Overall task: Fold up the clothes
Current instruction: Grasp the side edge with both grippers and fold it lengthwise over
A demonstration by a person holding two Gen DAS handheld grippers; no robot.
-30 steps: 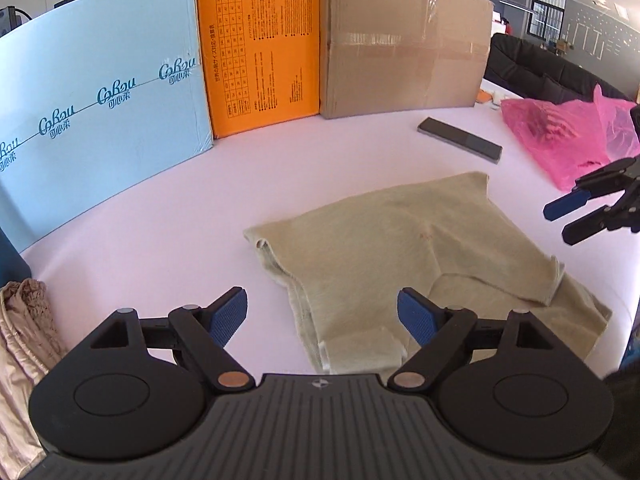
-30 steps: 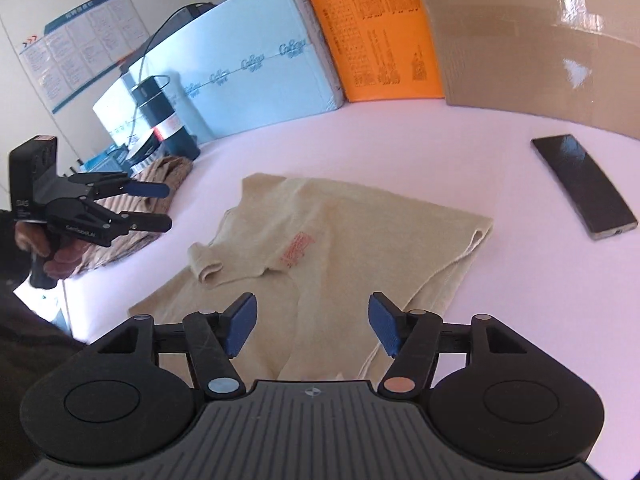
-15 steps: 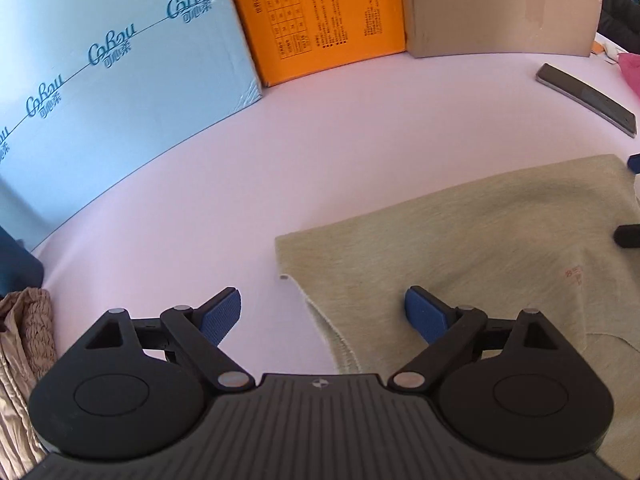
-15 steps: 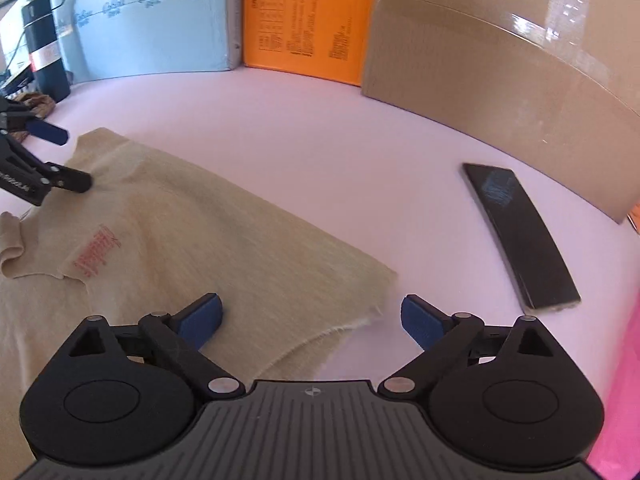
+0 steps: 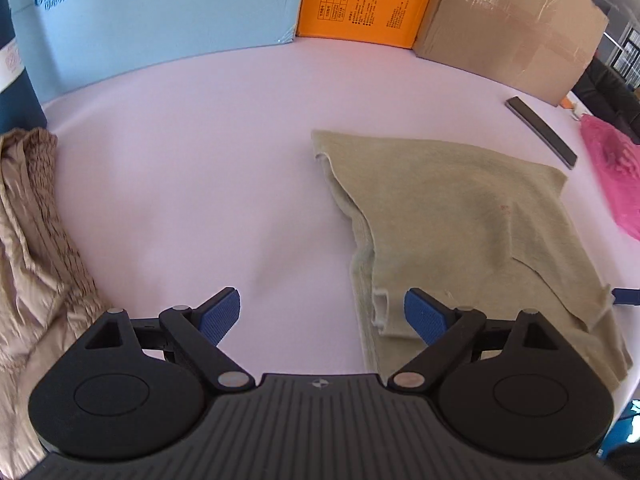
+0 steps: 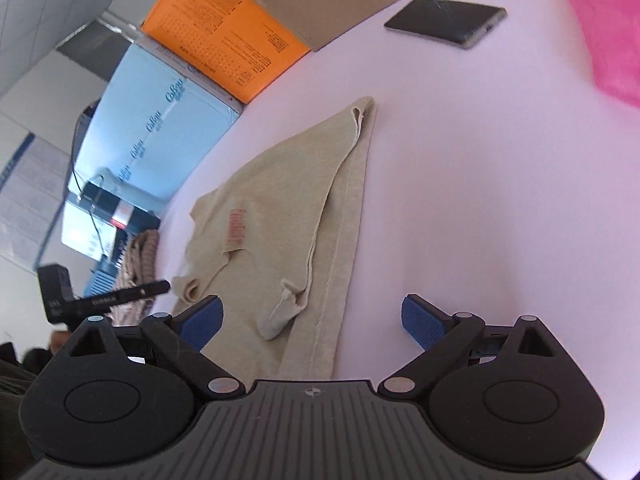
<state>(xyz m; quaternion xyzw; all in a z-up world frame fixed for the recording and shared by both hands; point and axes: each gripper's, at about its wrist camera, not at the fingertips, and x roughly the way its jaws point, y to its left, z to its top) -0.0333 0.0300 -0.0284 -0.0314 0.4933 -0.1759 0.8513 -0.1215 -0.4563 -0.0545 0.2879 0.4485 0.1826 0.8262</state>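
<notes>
Beige top (image 5: 460,216) lies partly folded on the pink surface (image 5: 180,168), one side doubled over so a diagonal edge crosses the body; a short sleeve pokes out at the near edge. Its long axis runs near-to-far, clearest in the right view.

Left tongs (image 5: 322,312) are released, pads wide apart and gripping nothing. The top lies to their right; the right pad hovers over its near-left hem, the left pad over bare surface. Right tongs (image 6: 312,320) are also spread and empty. The top (image 6: 280,208) lies ahead and to their left; the left pad is over cloth beside the sleeve, the right pad over bare surface. So both tongs sit at the near end, each with one pad above fabric, the left tongs nearer the left hem, the right tongs nearer the sleeve and right hem.

Fabric is a soft, matte, fuzzy knit, limp, with a stitched hem and a small red print. Crumpled tan garment (image 5: 32,240) is at far left. Phone (image 6: 446,20), pink bag (image 5: 612,172), and boxes (image 5: 360,0) lie beyond.
</notes>
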